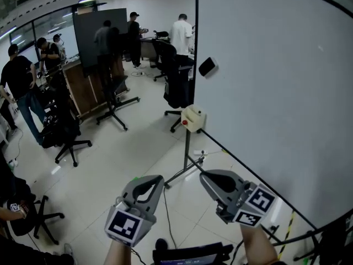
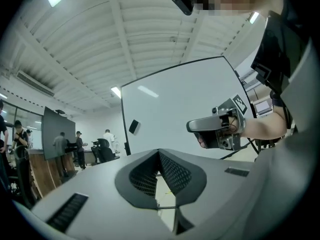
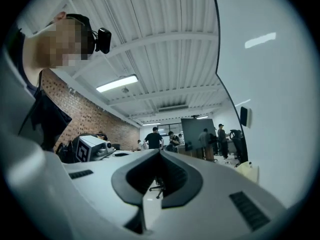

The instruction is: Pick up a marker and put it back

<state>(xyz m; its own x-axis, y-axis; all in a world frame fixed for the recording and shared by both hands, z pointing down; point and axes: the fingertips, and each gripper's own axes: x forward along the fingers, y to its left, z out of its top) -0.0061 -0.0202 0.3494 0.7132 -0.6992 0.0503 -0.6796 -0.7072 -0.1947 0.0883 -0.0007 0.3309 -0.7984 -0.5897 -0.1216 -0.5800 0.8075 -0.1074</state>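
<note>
Standing by the whiteboard (image 1: 276,93), the person holds the left gripper (image 1: 159,180) clenched on nothing and the right gripper (image 1: 203,176) clamped tight, empty too. I cannot make out any marker; a cream box (image 1: 194,116) sits at the board's lower corner, well apart from both
</note>
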